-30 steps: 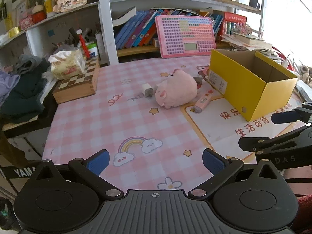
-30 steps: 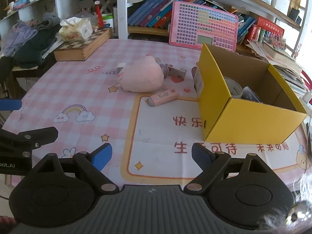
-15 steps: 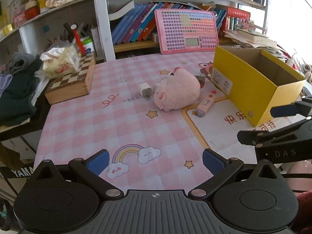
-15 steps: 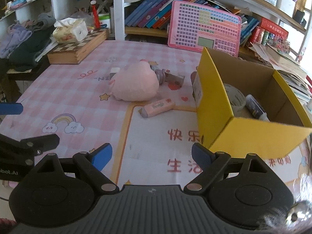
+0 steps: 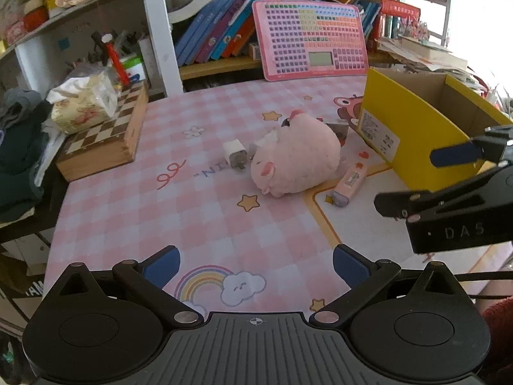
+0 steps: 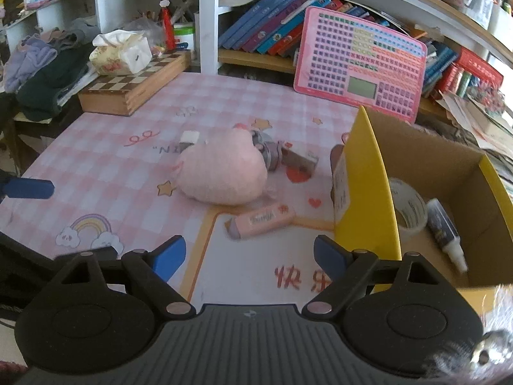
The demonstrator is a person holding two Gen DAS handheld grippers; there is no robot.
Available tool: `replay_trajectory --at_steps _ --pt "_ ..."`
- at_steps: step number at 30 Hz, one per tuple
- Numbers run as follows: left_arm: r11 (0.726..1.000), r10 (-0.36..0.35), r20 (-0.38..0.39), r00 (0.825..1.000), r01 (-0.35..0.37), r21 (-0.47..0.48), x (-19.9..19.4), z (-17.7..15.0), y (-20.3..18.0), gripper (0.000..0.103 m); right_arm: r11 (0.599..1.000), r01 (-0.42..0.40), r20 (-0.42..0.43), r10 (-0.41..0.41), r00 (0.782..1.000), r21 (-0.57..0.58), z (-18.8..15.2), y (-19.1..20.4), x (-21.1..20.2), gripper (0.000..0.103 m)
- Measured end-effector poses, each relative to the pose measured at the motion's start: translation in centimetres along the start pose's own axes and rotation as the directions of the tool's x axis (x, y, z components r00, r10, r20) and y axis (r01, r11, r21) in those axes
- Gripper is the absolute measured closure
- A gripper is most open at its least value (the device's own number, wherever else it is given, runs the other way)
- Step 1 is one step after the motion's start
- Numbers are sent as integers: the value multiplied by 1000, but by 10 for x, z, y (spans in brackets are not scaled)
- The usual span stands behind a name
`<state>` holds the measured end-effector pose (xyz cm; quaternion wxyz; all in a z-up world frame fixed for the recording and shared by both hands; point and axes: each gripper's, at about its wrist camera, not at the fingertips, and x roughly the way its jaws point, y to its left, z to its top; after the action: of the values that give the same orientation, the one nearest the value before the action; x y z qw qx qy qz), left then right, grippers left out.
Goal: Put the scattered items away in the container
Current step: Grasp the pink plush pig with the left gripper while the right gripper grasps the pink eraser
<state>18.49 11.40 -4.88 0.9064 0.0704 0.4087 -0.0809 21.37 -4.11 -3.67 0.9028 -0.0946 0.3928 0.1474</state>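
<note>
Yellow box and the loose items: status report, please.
Left hand-held gripper open, empty; right hand-held gripper open, empty. Yellow box holds tape roll and small bottle. Pink plush, pink highlighter, white charger not yet in. Nothing blocking.

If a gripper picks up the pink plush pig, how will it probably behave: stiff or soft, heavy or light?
The pink plush pig looks fuzzy and rounded, so it will probably squash between the fingers instead of resisting. It seems light for its bulk. Its domed body may slip from a shallow pinch, and it is unlikely to roll far.
</note>
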Motion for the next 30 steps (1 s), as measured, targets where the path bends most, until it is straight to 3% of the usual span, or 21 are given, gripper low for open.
replay_trajectory --at_steps 9,19,23,26,30 --pt "998 24 21 999 -26 58 20 14 -8 0 999 -30 -4 30 1000 -45 19 -2 29 17" --pt "997 58 1 998 -58 -57 33 30 24 0 999 -35 -99 31 995 -41 24 -7 71 23" --pt "997 12 0 1000 -12 -74 43 43 27 0 999 -41 -141 37 989 -24 24 -8 86 23" --pt "997 -32 22 999 34 -69 51 58 26 1 999 -34 -171 31 985 -10 23 -9 96 29" --pt "989 -144 24 989 145 -23 68 79 20 1 999 -29 -171 34 985 34 24 -15 104 29"
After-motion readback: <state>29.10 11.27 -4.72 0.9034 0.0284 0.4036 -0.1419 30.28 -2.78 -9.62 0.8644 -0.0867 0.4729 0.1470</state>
